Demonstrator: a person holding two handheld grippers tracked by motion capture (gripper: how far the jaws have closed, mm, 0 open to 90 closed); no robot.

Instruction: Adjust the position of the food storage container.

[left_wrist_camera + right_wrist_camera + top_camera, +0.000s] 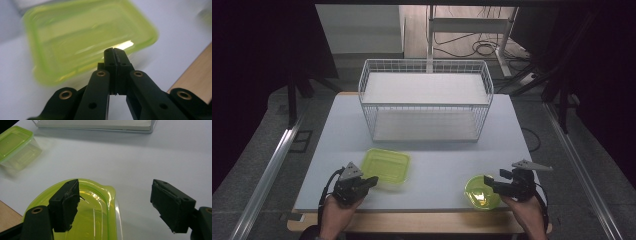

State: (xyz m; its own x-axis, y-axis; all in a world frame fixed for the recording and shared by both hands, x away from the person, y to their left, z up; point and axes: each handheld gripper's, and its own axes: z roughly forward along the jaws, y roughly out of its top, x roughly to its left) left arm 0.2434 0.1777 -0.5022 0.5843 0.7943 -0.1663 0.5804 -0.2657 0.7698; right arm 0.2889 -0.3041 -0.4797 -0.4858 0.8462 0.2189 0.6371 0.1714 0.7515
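Green box (386, 166), bowl (478, 193); unlabelled.

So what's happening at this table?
A person works with a gripper in each hand. The left gripper, jaws shut, is at the near edge of a green box. The right gripper, jaws open, straddles the rim of a round green bowl, not gripping it. A wire basket stands behind.

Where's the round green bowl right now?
In the high view the round green bowl sits at the table's near right edge, under the open right claw, with the rectangular green container off to its left.
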